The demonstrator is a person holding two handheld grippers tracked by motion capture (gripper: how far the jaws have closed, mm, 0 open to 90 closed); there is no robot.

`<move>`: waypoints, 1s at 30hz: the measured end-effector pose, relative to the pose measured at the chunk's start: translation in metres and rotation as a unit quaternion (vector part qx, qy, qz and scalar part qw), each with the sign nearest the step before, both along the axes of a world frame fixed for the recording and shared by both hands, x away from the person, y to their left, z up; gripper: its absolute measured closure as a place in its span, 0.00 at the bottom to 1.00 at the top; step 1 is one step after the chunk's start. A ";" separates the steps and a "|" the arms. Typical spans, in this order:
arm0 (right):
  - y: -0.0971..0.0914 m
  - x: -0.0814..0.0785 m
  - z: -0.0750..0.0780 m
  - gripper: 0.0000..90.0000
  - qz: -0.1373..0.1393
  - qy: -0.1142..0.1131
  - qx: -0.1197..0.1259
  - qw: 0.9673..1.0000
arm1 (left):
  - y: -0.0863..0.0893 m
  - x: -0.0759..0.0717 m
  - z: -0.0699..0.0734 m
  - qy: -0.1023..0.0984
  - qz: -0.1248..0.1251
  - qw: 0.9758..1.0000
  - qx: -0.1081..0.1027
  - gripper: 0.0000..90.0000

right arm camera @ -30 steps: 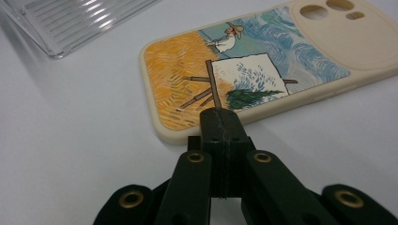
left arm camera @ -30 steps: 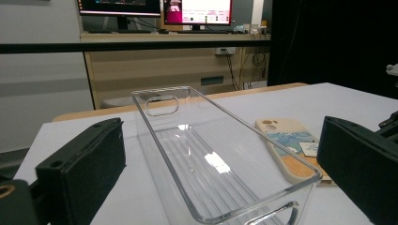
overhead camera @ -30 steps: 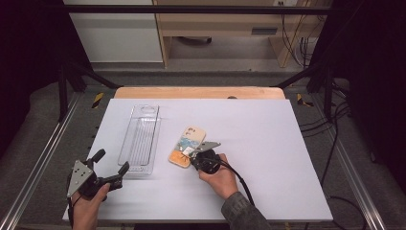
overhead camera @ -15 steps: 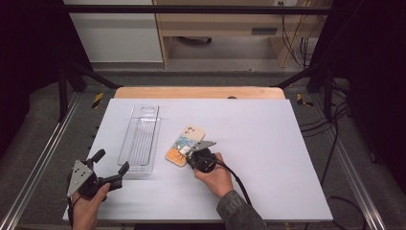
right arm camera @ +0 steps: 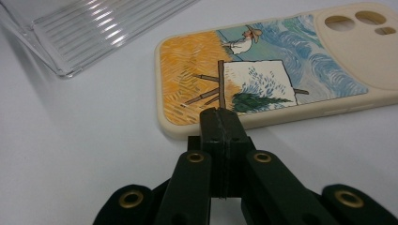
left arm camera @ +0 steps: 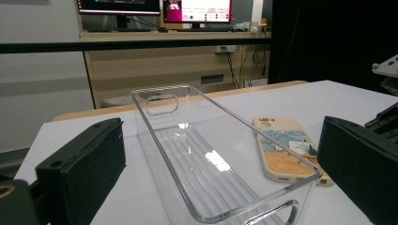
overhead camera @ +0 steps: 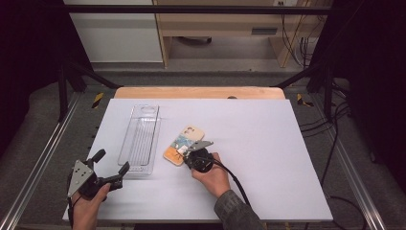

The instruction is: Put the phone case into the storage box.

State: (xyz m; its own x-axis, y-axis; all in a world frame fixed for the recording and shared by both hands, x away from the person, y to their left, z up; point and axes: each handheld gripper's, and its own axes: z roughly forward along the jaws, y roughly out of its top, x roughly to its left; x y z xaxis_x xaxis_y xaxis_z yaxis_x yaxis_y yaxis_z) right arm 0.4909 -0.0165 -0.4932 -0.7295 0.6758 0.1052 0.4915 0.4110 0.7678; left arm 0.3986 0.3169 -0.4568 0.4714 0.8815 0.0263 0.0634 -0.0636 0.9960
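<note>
A cream phone case (overhead camera: 184,143) with a painted field scene lies flat, back up, mid-table. In the right gripper view the case (right arm camera: 272,75) is just beyond my right gripper (right arm camera: 219,115), whose jaws are shut together with nothing between them and whose tip rests at the case's long edge. From above, the right gripper (overhead camera: 184,153) sits at the case's near end. My left gripper (overhead camera: 113,161) is open near the table's front left, pointing at a clear plastic tray (overhead camera: 140,136). In its own view the left gripper (left arm camera: 220,140) frames the tray (left arm camera: 206,154), with the case (left arm camera: 284,150) to the right.
The white table top (overhead camera: 268,143) has free room on its right half. A wooden strip (overhead camera: 198,92) runs along the far edge. Metal frame rails (overhead camera: 43,158) flank the table, and cables lie on the floor at the right.
My right gripper has edged slightly left along the case's near end. The left gripper and the tray have stayed where they were.
</note>
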 end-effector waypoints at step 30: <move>-0.138 -0.062 0.033 0.12 -0.089 -0.123 0.085 0.985 | -0.065 0.017 0.064 0.055 -0.041 0.993 0.094 0.01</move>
